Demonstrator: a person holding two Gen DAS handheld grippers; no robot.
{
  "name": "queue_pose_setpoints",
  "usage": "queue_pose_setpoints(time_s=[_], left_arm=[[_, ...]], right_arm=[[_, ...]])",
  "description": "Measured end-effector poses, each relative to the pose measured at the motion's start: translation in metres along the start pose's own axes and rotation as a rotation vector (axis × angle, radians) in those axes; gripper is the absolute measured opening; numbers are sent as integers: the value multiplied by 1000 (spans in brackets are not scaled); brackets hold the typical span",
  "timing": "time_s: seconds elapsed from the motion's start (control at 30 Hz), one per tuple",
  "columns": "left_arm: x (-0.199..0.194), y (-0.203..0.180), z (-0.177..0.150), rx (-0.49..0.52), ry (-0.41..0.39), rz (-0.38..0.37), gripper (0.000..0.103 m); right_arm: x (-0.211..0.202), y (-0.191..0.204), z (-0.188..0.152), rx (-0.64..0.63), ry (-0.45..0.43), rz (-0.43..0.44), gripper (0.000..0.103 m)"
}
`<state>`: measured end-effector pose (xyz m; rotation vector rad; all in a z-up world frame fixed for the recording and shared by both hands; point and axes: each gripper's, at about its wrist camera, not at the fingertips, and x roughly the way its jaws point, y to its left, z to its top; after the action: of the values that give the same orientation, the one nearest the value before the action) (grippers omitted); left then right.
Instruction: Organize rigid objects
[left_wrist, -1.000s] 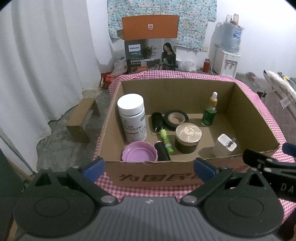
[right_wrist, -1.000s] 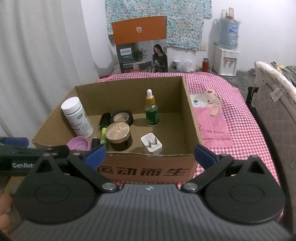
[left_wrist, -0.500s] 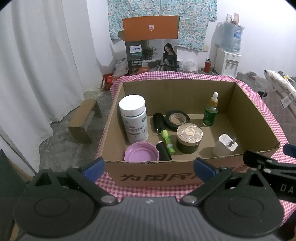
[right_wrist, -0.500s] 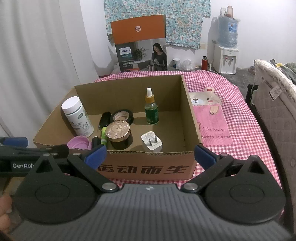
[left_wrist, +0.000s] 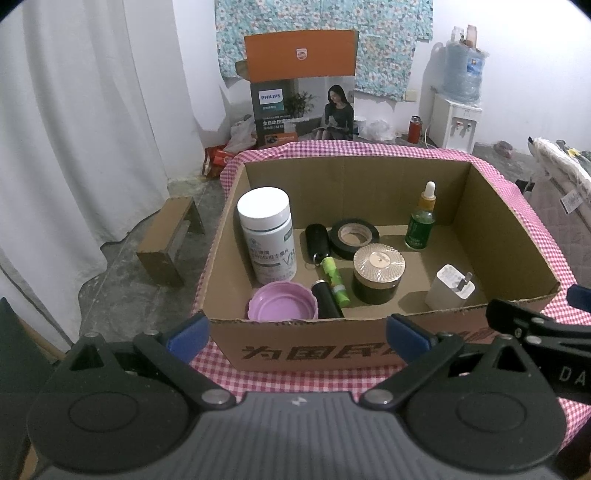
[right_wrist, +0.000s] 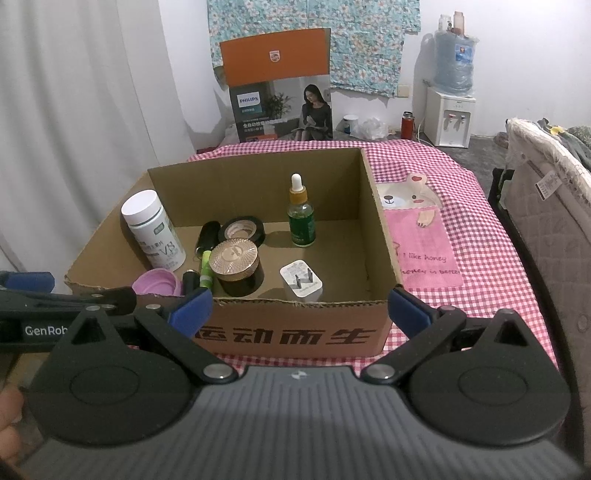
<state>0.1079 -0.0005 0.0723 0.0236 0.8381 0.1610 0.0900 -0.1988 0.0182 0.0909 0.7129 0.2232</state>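
An open cardboard box (left_wrist: 354, 349) (right_wrist: 291, 332) stands on the checked tablecloth. Inside it are a white pill bottle (left_wrist: 266, 236) (right_wrist: 153, 229), a purple lid (left_wrist: 282, 305), a black tape roll (left_wrist: 355, 239), a gold-lidded dark jar (left_wrist: 377, 271) (right_wrist: 236, 266), a green dropper bottle (left_wrist: 421, 221) (right_wrist: 301, 218), a white charger plug (left_wrist: 450, 288) (right_wrist: 301, 282), a green tube (left_wrist: 334, 280) and two black cylinders. My left gripper (left_wrist: 297, 334) is open just before the box's near wall, holding nothing. My right gripper (right_wrist: 299, 308) is open at the same wall, also holding nothing.
A pink bear mat (right_wrist: 421, 236) lies on the cloth right of the box. A Philips carton (left_wrist: 301, 99) stands behind the table, a water dispenser (right_wrist: 448, 110) at the far wall. A padded chair (right_wrist: 546, 229) is at right, a low wooden stool (left_wrist: 171, 240) on the floor at left.
Both views have drifted only slightly; the box sits a touch lower in the frame. Nothing in the box has moved and both grippers stay open.
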Motion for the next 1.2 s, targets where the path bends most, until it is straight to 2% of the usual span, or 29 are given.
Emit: queue_pose_setpoints(time_s=[1.2], left_arm=[[-1, -1, 1, -1, 1, 4, 102]], right_arm=[[-1, -1, 1, -10, 2, -2, 102]])
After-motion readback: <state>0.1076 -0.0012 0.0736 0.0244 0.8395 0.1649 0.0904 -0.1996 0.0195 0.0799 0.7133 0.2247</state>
